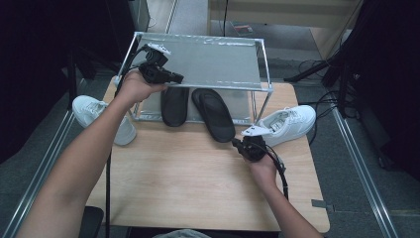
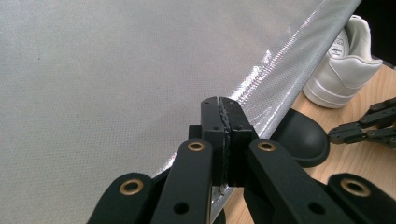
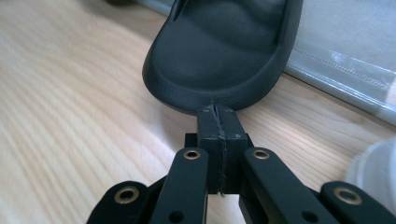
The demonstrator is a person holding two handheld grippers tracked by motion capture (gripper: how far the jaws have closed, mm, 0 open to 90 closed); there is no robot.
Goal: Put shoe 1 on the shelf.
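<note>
- Jaws: your right gripper has its two jaws pressed together with nothing between them; your left gripper is the same, pads flush and empty.
- Right gripper, seen along its own jaws: the tips sit right at the rounded end of the black slipper; you cannot tell whether they touch it or stop just short.
- High view: that slipper lies on the wooden table, its far end under the rack, its near end pointing toward your right gripper.
- A second black slipper lies beside it to the left, mostly under the rack's shelf.
- Left gripper: held up at the near left edge of the rack's grey top shelf, tips over the shelf's shiny edge strip.
- One white sneaker lies on the table just right of your right gripper; it also appears in the left gripper view.
- Another white sneaker sits at the table's left edge, partly behind your left forearm.
</note>
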